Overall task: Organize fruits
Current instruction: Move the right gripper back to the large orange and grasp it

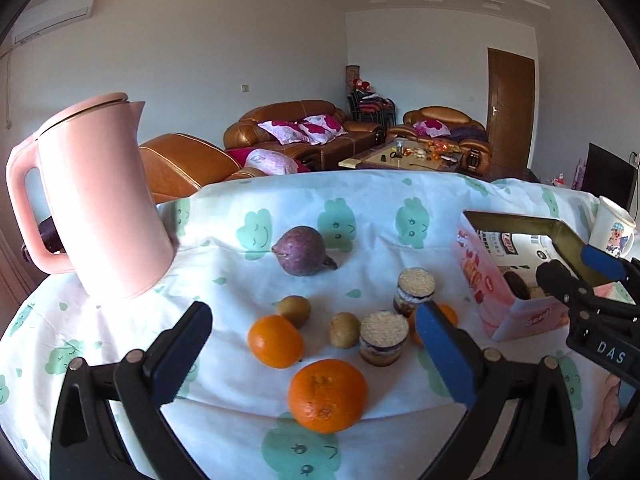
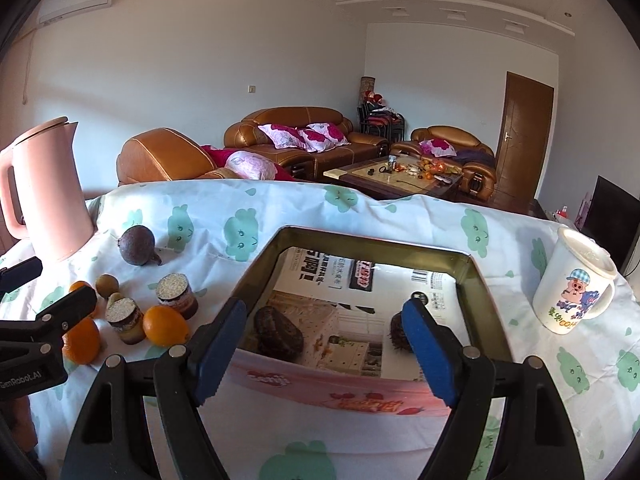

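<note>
The nearest round orange mandarin (image 1: 327, 395) lay on the tabletop covered with a white cloth printed with green clouds (image 1: 224, 264), directly ahead of the left claw (image 1: 312, 356) and between the lines of its two blue-padded fingers; being near-spherical, it showed no marked long axis, and its scarred face was turned toward the camera. Two further orange mandarins (image 1: 275, 341) (image 2: 165, 325), two small brown kiwi-like fruits (image 1: 345, 329) (image 1: 295, 309) and a purple round fruit with a pointed stem end (image 1: 304, 251) lay beyond, the stem end pointing right in the left wrist view. Two short layered snack cups with grainy tops (image 1: 383, 337) (image 1: 414, 290) stood among them. The open pink rectangular tin box (image 2: 360, 396), its long side running left to right, already held two dark round items (image 2: 276, 332). The left claw was spread wide and empty; the right claw (image 2: 324, 348) was likewise spread and empty, poised over the box. The step in hand appeared to be selection of the next fruit. The next move would likely call for lowering the left claw around the nearest mandarin and closing gently. A tall pink plastic kettle (image 1: 96, 200) and a white cartoon mug (image 2: 576, 284) stood at the edges.
</note>
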Motion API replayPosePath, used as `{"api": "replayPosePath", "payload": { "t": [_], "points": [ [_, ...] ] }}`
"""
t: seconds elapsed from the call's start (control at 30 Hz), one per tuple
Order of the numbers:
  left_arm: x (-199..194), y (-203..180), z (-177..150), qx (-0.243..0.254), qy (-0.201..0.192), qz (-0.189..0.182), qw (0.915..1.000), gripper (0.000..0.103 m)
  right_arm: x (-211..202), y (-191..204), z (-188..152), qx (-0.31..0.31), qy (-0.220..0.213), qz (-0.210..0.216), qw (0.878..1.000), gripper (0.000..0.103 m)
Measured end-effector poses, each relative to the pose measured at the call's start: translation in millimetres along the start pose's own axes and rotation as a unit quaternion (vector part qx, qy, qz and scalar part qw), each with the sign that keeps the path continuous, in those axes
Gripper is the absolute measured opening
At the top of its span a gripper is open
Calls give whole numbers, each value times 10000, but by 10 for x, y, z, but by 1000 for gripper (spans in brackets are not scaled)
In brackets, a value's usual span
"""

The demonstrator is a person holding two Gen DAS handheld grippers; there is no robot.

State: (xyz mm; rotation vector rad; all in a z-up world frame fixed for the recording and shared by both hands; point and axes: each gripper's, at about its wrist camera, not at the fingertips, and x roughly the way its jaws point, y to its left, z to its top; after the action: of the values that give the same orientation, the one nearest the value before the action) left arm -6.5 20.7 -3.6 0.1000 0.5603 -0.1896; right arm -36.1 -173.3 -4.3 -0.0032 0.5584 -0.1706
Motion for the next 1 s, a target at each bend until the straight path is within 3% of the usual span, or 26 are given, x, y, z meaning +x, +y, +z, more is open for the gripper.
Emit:
{"api": "replayPosePath", "payload": {
  "t": [0.3,0.6,0.73,0.83,1.0],
  "points": [
    [92,556,79,-327,136,530,9980,103,-14,482,-43,-42,205,545,9983,82],
    [145,1031,127,-716,238,1061,9915,103,21,1062,-88,-297,569,1446,9874,81],
    [209,1094,113,-741,377,1142,9900,103,127,1358,-99,-373,869,1811,9789,81],
    [236,1091,107,-752,433,1072,9904,103,230,1551,-98,-512,1097,1776,9766,81],
    [260,997,110,-491,418,1052,9924,103,310,1752,-116,-760,1329,1784,9720,63]
  ]
}}
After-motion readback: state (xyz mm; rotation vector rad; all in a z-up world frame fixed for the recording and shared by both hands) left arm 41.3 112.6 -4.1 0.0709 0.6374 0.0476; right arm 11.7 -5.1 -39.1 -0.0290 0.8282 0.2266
